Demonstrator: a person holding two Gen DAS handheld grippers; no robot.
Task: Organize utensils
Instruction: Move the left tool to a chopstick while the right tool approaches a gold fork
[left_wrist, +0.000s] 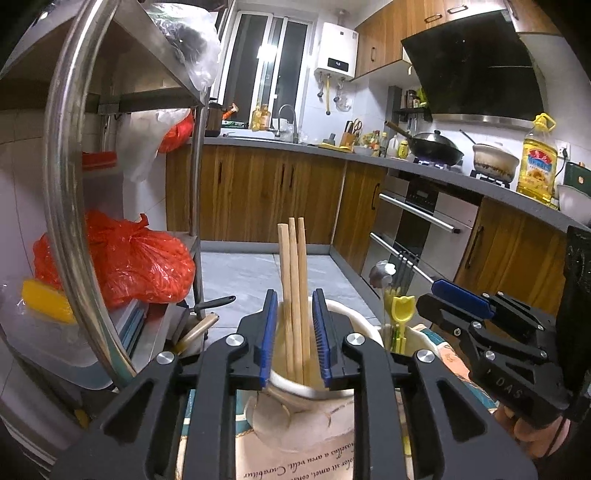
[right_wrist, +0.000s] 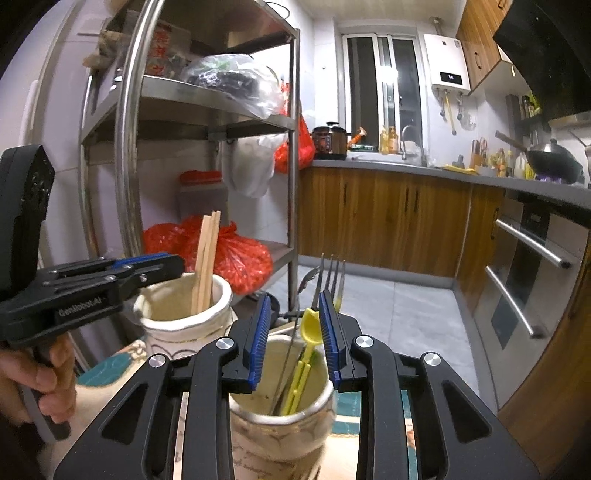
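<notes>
My left gripper (left_wrist: 295, 339) straddled light, stiff chopsticks (left_wrist: 293, 280), jaws released; right gripper (right_wrist: 293, 332) released around thin slippery fork (right_wrist: 334, 280), grip mid-shaft.

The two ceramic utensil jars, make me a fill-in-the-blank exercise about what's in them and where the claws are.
1. The cream ceramic jar under the left claw holds wooden ____.
2. The other cream ceramic jar, under the right claw, holds a yellow plastic spoon and a metal ____.
3. Both claws are ____, gripping nothing.
4. On the steel rack's lower shelf sits a ____ plastic bag.

Missing words: chopsticks; fork; open; red
</notes>
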